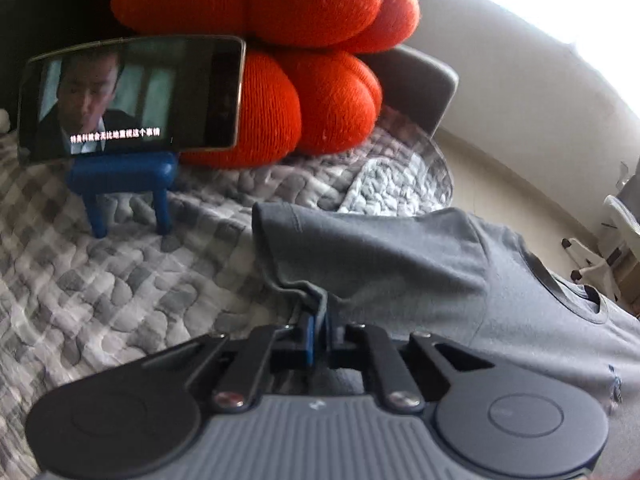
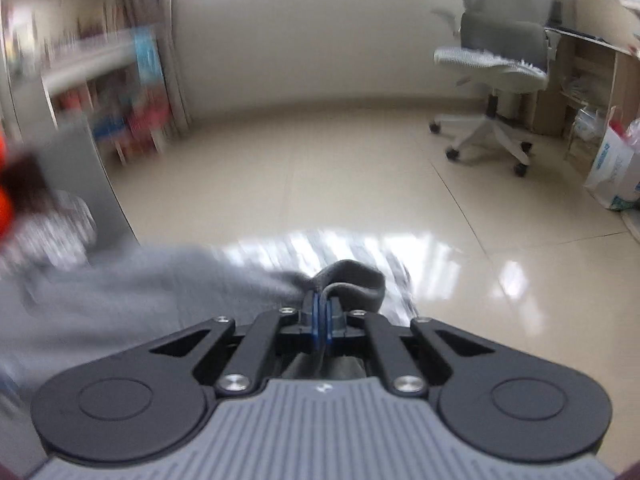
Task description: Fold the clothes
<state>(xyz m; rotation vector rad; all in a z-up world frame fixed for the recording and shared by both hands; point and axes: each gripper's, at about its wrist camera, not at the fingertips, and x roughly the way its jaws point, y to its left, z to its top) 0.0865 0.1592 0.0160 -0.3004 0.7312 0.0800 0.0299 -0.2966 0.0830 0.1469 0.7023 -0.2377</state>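
Note:
A grey T-shirt (image 1: 400,256) is held up over the bed, stretched between both grippers. My left gripper (image 1: 318,304) is shut on a bunched edge of the shirt near its sleeve, and the neckline shows to the right. In the right wrist view my right gripper (image 2: 322,300) is shut on a dark grey hem of the T-shirt (image 2: 120,280), which trails off to the left, blurred. The blue pads (image 2: 316,320) press the cloth between them.
A grey checked quilt (image 1: 120,272) covers the bed. On it stand a phone (image 1: 132,96) on a blue stand (image 1: 120,184) and an orange knitted cushion (image 1: 300,60). Beyond the bed are a tiled floor (image 2: 320,168), an office chair (image 2: 496,64), a desk and blurred shelves (image 2: 112,92).

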